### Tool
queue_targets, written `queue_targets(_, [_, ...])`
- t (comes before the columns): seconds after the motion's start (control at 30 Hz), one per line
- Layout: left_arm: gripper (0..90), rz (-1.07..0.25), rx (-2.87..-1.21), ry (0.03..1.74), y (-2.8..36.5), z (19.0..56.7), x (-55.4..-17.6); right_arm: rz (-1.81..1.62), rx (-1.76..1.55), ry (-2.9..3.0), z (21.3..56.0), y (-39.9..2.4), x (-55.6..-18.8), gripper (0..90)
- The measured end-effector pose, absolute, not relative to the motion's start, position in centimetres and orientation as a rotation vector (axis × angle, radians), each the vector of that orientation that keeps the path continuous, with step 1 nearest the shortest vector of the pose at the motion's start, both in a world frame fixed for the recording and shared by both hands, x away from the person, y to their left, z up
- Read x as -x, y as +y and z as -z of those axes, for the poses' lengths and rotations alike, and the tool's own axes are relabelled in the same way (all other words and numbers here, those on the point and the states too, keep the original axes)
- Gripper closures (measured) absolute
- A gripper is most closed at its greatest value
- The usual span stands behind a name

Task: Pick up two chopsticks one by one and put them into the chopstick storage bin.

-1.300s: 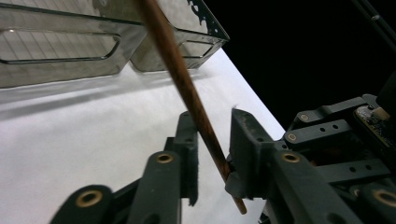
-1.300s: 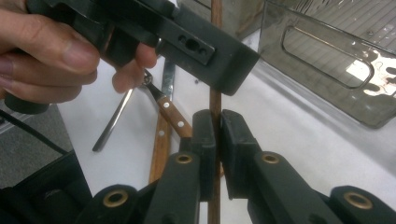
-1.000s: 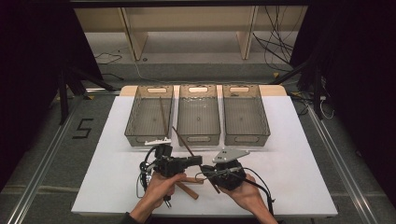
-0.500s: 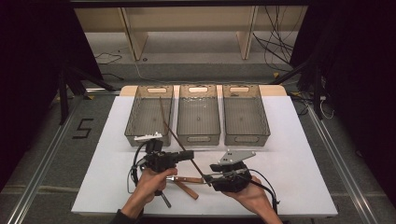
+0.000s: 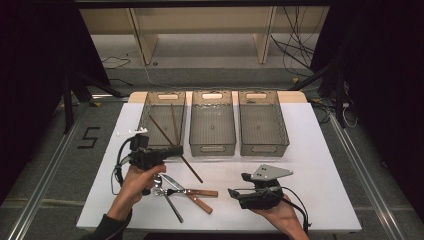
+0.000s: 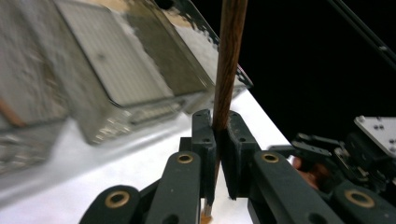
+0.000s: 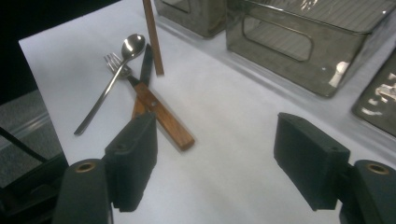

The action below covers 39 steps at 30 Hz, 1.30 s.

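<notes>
Since the earlier frame left tongs (image 5: 176,150) went up toward 10 o'clock with the chopstick (image 5: 192,170), and right tongs (image 5: 232,193) slid off toward 4 o'clock; their jaws have just been opening, nothing between them now. Chopstick: long thin dark-brown wooden stick, squarish section, grain visible in the left gripper view (image 6: 227,70). Left tongs (image 6: 217,135) clamp it narrow, near its middle; stick runs from over the left bin (image 5: 150,107) at 11 o'clock down to 5 o'clock, low end just above the white table (image 5: 310,150). Second chopstick lies inside that bin. Right tongs (image 7: 215,161) stand wide, empty, well apart from the stick. Wooden-handled knives (image 7: 161,116), fork (image 7: 100,105) and spoon (image 7: 132,45) lie together on table, below the stick, at 9 o'clock of right tongs.
</notes>
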<state>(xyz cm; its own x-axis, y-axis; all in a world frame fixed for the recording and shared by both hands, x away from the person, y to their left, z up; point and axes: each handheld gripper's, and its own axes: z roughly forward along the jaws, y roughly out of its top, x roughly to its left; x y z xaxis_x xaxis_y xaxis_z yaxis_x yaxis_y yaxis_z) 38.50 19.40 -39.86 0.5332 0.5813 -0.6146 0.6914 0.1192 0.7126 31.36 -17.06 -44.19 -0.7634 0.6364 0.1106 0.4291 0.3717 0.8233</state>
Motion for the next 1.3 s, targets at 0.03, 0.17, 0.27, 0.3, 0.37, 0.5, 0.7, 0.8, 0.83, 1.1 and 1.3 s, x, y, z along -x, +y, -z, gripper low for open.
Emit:
queue_targets(0.03, [84.0,0.103,-1.549,1.132,19.8,39.5,-38.8,-1.347,-0.957,2.403,44.2,-17.4,-31.3,29.8])
queue_targets(0.17, [84.0,0.101,-1.534,1.159,21.2,38.4,-40.1,-1.346,-0.99,2.388,44.6,-18.2,-31.3,28.6])
queue_targets(0.27, [84.1,0.084,-1.54,1.176,22.0,37.6,-41.1,-1.33,-1.005,2.388,44.8,-18.5,-31.2,28.6])
queue_targets(0.3, [84.1,0.083,-1.538,1.182,22.2,37.3,-41.4,-1.33,-1.007,2.387,44.9,-18.6,-31.2,28.5])
queue_targets(0.37, [84.1,0.064,-1.551,1.193,22.6,36.8,-42.0,-1.328,-1.018,2.383,45.0,-18.7,-31.2,28.2])
queue_targets(0.5, [84.0,0.069,-1.548,1.219,23.4,36.2,-43.4,-1.328,-1.02,2.373,45.0,-18.8,-31.1,27.0])
queue_targets(0.7, [84.0,0.048,-1.531,1.277,24.8,35.5,-45.3,-1.324,-1.027,2.371,45.1,-19.0,-31.0,26.4])
queue_targets(0.8, [84.0,0.024,-1.521,1.303,25.8,35.1,-46.2,-1.32,-1.031,2.377,45.2,-19.1,-31.1,26.3])
queue_targets(0.83, [84.0,0.025,-1.511,1.314,26.1,35.0,-46.5,-1.317,-1.037,2.379,45.2,-19.1,-31.1,26.3])
queue_targets(1.1, [84.0,-0.009,-1.509,1.381,26.8,35.1,-48.4,-1.314,-1.032,2.388,45.4,-19.0,-31.1,26.0])
queue_targets(1.3, [84.0,-0.023,-1.525,1.429,26.3,35.8,-50.0,-1.326,-1.024,2.373,45.3,-19.0,-30.9,25.4])
